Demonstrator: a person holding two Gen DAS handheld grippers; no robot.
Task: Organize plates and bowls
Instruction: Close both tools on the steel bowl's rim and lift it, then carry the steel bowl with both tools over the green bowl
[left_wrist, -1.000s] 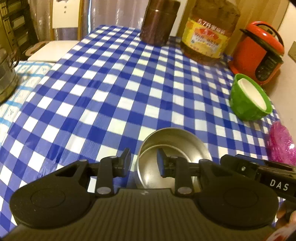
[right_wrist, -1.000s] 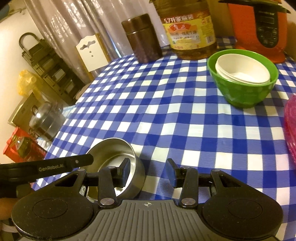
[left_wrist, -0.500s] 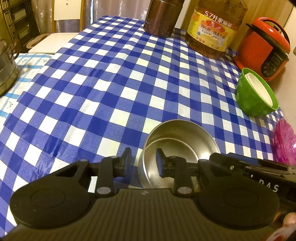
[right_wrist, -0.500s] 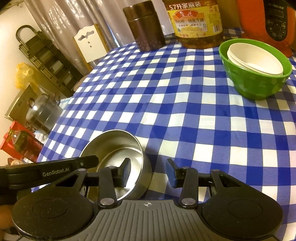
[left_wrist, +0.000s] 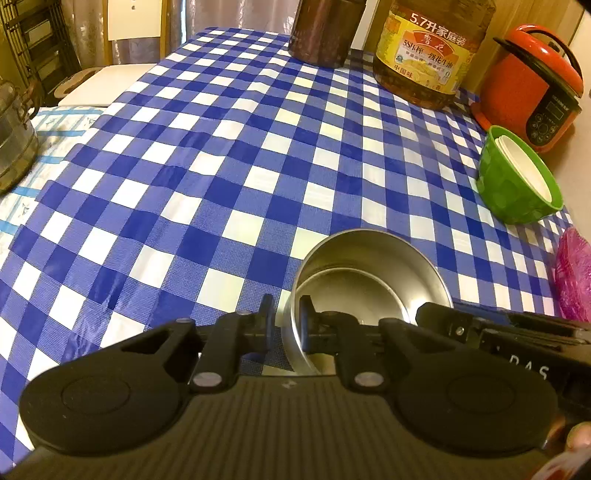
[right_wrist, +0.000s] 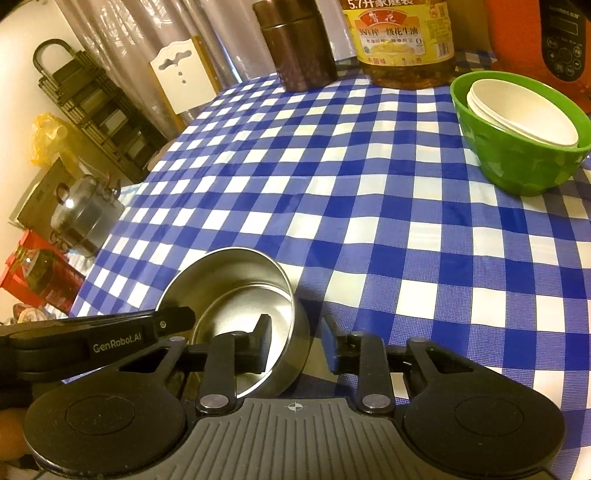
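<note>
At the left edge a metal pot is being cut off by the frame. The near wall of the steel bowl is sitting partly hidden behind both grippers, low on the blue-checked tablecloth. It is round, shiny and straight-sided, showing a bare flat bottom. The left gripper is closing its jaws over the bowl's left rim, one finger inside, one outside; whether the pads are touching is unclear. The right gripper is closing over the opposite rim, gaps showing. Farther right, a green bowl is holding white bowls, well apart from the steel one.
</note>
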